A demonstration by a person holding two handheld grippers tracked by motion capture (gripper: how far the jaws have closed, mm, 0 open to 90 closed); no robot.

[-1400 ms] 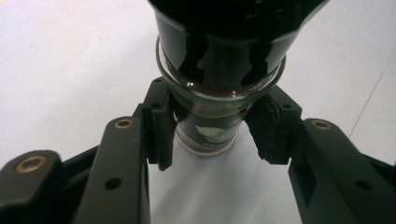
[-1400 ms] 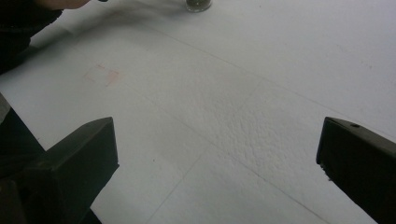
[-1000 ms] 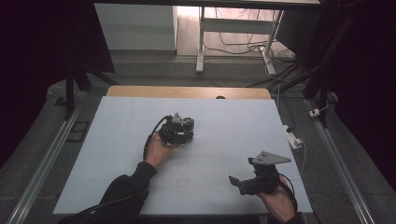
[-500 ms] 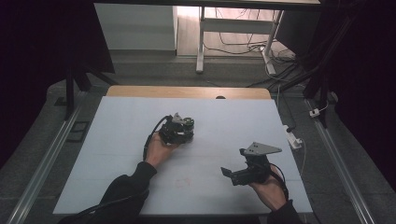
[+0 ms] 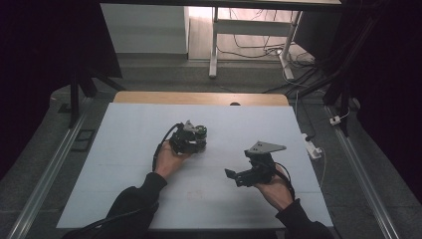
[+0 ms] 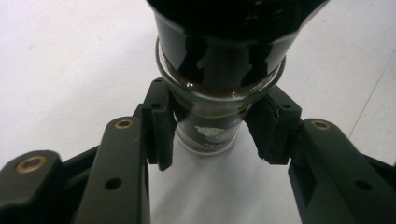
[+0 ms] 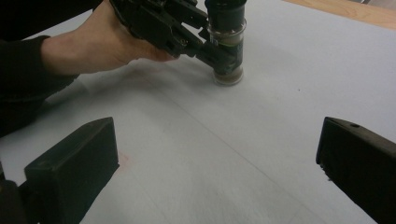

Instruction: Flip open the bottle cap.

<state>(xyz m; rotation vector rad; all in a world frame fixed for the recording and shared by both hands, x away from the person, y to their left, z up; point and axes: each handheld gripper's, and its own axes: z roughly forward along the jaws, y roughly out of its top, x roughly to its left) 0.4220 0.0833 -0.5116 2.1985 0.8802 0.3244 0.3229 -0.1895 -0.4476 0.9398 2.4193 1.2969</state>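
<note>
Near the middle of the white table (image 5: 124, 149), in the high view, the left gripper (image 5: 191, 142) is held, and the right gripper (image 5: 239, 177) to its right, nearer. In the left gripper view, a small glass jar (image 6: 212, 126) is clamped by the pads (image 6: 161, 130). In the right gripper view, the jar (image 7: 226, 51) is seen upright on the table, and the right jaws are spread wide, empty.

A dim lab or test room: white-topped table (image 5: 124, 149) on metal rails (image 5: 45, 174), cables (image 5: 259, 47) tangled on the floor at one o'clock
</note>
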